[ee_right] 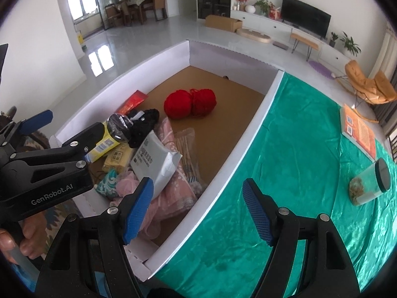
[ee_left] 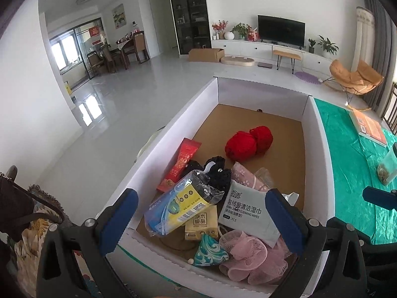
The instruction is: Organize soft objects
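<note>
Here, a shallow white box [ee_left: 260, 92] with a brown cardboard floor sits on a surface draped in shiny green cloth [ee_right: 285, 149], and the soft things are heaped in its near end. Two balls of red yarn [ee_left: 248, 142] lie touching each other out in the open middle of the box, apart from the heap. Nearer in, a clear-wrapped roll with a blue and yellow label [ee_left: 181, 204] rests tilted over a small tan tissue pack [ee_left: 199, 223]. Just beside them is a white pouch of cleaning wipes [ee_left: 248, 214], leaning on a folded pink floral cloth [ee_left: 245, 177]. A black crocheted piece [ee_left: 218, 171] sits behind the roll, and a red packet [ee_left: 182, 164] leans along the left wall. At the very front lie a pink mesh bath puff [ee_left: 248, 255] and a small teal wave-patterned pouch [ee_left: 208, 250].

The left gripper [ee_left: 201, 211] hangs over the near end of the box with its blue pads spread wide; nothing is pinched between them. The right gripper [ee_right: 198, 213] is likewise spread and empty, straddling the box's right wall with one pad above the pink cloth and the other above the green cloth. Off to the right, well apart from the box, stand a clear jar with a dark lid [ee_right: 369, 186] and an orange book [ee_right: 359, 131].
</note>
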Demonstrator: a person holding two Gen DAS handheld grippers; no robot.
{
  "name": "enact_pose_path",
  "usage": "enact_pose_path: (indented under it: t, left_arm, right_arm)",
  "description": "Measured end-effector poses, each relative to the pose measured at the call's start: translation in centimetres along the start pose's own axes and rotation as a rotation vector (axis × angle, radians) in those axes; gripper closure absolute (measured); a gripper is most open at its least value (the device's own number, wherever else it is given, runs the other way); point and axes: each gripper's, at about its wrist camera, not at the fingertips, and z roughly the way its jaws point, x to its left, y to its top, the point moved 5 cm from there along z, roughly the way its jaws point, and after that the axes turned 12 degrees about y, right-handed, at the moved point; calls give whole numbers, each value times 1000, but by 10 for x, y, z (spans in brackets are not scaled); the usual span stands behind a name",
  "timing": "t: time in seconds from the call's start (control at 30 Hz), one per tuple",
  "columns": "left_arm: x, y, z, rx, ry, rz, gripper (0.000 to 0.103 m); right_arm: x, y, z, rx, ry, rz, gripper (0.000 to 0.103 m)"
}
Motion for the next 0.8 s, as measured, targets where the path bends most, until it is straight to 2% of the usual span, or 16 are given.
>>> enact_pose_path:
  t: [0.8]
  left_arm:
    - [7,-2,8,21,9,-26,1]
  right_arm:
    - [9,-3,3,15,-9,-23,26]
